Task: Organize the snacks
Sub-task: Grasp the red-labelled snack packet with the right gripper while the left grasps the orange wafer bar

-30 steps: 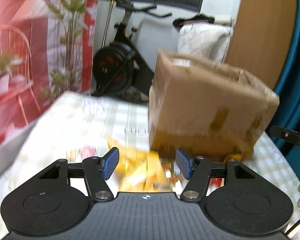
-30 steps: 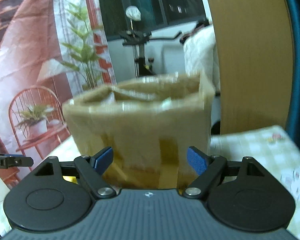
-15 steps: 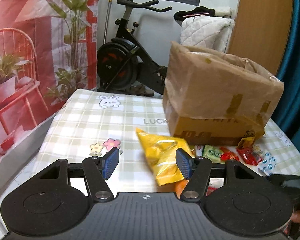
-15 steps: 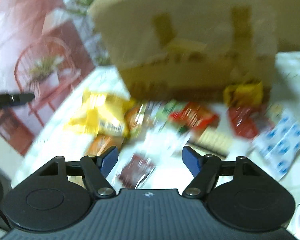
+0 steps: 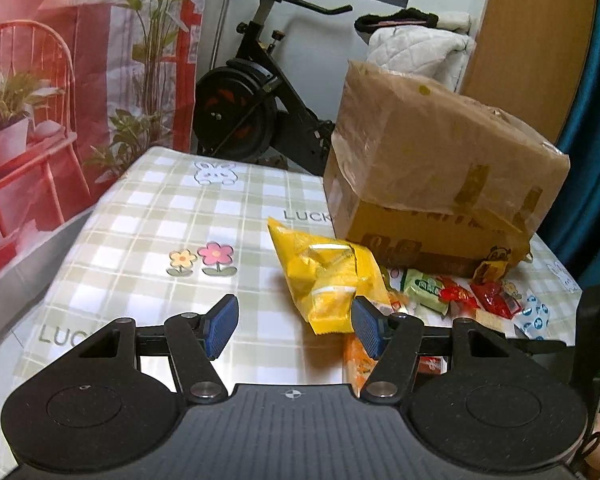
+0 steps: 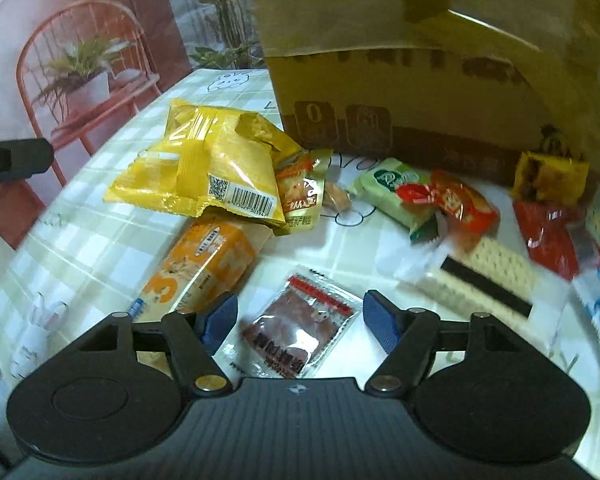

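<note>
Scene: we see a checked table (image 5: 152, 216) with a taped box (image 5: 440, 184) at its far side and loose snacks spread in front of it.
Change, right view: a second ago this camera faced the box wall head-on; now it looks down on the snacks, so we read the right gripper (image 6: 298, 316) as having dropped toward the table.
Change, left view: the blur of a second ago is gone; the yellow bag (image 5: 328, 276) now lies sharp ahead of the left gripper (image 5: 292, 328), which has crept a little lower.
Right tongs: its jaws are closing, at middling width; a brown packet (image 6: 300, 328) lies on the table between the pads, and we see no pad pressing on it.
Left tongs: half spread, steady, holding nothing; the yellow bag lies just beyond the pad on the picture's right.
Snacks: yellow bag leftmost, an orange pack (image 6: 204, 264) just under its near edge, a green packet (image 6: 396, 192) and red wrappers (image 6: 460, 204) close to the box, a wafer (image 6: 484, 276) right of centre.
Meaning: we judge that sorting is barely begun; every snack in view still lies outside the box.
Next step, as judged: the brown packet looks the likely first pick for the right gripper.
Risk: the thin, flat, glossy packet may slip from the pads.
</note>
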`<state>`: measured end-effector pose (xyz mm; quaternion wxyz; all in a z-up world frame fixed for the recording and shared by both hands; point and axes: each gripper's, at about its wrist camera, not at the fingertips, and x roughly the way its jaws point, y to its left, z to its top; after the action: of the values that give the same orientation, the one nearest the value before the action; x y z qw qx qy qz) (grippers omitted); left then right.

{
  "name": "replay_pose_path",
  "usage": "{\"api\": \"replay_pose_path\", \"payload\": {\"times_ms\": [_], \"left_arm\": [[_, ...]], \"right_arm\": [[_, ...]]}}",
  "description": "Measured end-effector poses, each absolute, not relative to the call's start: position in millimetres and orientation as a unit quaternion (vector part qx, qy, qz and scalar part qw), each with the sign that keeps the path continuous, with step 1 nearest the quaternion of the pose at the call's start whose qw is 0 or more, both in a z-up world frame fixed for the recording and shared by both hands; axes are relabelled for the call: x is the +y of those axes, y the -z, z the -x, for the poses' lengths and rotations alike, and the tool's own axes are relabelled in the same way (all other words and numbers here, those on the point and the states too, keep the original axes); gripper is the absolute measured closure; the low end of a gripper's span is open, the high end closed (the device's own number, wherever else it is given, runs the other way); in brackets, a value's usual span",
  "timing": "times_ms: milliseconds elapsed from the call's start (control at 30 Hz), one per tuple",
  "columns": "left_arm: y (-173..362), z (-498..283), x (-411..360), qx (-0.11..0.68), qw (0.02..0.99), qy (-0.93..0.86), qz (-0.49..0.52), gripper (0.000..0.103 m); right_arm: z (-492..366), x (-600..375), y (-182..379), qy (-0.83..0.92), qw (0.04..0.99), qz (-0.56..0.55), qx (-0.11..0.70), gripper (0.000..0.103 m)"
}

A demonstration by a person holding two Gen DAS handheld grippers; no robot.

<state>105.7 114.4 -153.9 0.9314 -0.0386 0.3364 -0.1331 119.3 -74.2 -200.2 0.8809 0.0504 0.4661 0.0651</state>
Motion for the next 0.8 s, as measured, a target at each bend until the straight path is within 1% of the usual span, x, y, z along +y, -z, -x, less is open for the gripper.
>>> {"api": "replay_pose_path", "payload": {"times_ms": [133,267,400,600,700,733,800], "left_arm": [[160.1,-104.2,115.1,0.344,0.928,0.137,0.042,0.038],[162.0,-103.9,115.7,0.348,0.926,0.137,0.043,0.038],[164.6,-105.2,113.1,0.354,0.924,0.140,0.041,0.039],[167.4,-102.5,108.4,0.356,0.923,0.142,0.041,0.039],[169.6,-101.1,107.1,0.357,0.922,0.142,0.042,0.039],[170.4,-100.9,106.7,0.357,0.922,0.142,0.041,0.039],[172.4,-101.1,105.0,0.361,0.921,0.143,0.037,0.039]], "right_arm": [[-110.4,-63.4,204.9,-0.073,0.885,0.024,0.459,0.034],[-103.3,-74.9,206.0,-0.062,0.887,0.015,0.457,0.034],[-100.6,-80.8,204.3,-0.063,0.890,0.010,0.452,0.039],[-106.6,-77.5,205.9,-0.068,0.893,0.015,0.445,0.040],[-105.2,-77.2,207.6,-0.072,0.897,0.022,0.435,0.045],[-103.5,-77.1,207.7,-0.073,0.899,0.020,0.432,0.051],[-99.8,-77.3,207.3,-0.077,0.901,0.020,0.427,0.056]]}}
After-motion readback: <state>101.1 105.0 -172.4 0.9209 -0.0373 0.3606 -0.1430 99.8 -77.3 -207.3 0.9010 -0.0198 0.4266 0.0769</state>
